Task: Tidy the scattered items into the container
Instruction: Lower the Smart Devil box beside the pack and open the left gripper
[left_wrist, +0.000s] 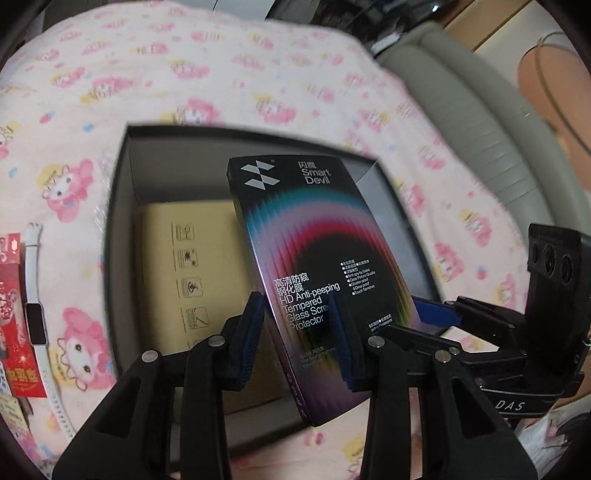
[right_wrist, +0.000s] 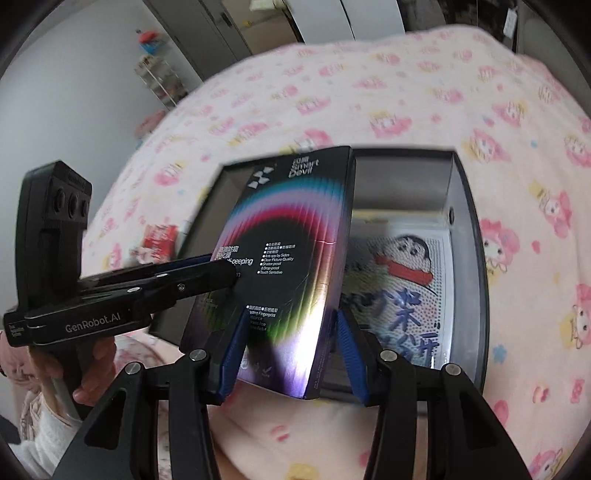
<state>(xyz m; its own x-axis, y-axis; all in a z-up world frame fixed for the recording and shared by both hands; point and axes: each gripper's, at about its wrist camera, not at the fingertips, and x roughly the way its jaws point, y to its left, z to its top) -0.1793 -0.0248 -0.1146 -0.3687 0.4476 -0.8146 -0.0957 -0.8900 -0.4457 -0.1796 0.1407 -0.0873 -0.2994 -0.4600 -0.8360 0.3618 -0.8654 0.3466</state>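
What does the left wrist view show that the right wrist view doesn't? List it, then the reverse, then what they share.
Left wrist only: a tan cardboard box inside the container and a white smart wristband on the blanket.
Right wrist only: a cartoon pin-art picture inside the container.
Both: the black rainbow-print screen protector box over the dark open rectangular container, the pink cartoon-print blanket, and the red packet.
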